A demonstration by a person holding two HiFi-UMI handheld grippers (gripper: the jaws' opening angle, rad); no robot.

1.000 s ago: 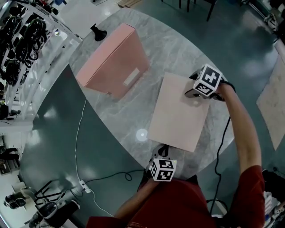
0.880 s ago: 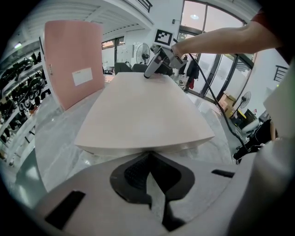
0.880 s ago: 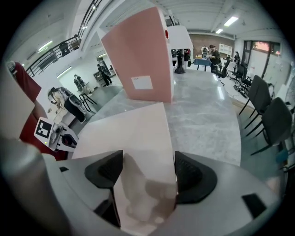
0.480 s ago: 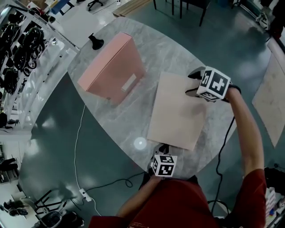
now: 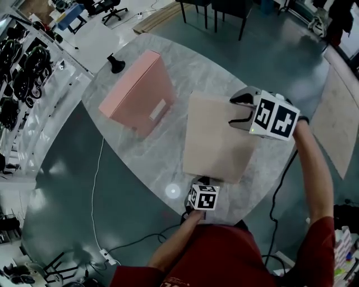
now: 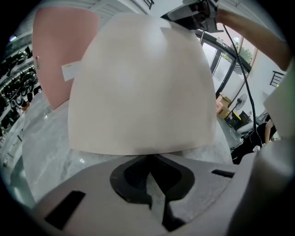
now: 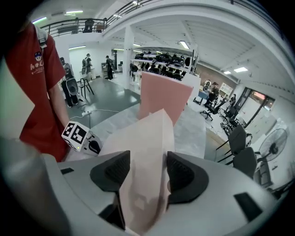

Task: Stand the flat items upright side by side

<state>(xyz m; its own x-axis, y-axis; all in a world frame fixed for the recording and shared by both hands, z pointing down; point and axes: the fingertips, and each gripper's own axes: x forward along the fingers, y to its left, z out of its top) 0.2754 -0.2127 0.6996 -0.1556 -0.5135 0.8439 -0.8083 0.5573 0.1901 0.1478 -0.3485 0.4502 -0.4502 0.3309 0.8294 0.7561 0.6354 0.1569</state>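
Observation:
A pale flat box (image 5: 216, 140) slopes up from the round marble table (image 5: 219, 67), its far edge raised. That far edge lies between the pads of my right gripper (image 5: 240, 110); the jaws have just been closing and now press on both faces, as the right gripper view shows on the box (image 7: 147, 143). My left gripper (image 5: 202, 181) sits low at the box's near edge, jaws together, tips against that edge (image 6: 143, 87). A second, pinker box (image 5: 137, 95) stands upright at the table's left.
A small black stand (image 5: 116, 64) sits at the table's far left rim. A white cable (image 5: 100, 168) runs over the floor at the left. Racks of gear line the far left, and chairs (image 5: 224, 11) stand beyond the table.
The right gripper has risen with the pale box's far edge, so the box has tipped up from lying flat. The left gripper has stayed at the near edge.

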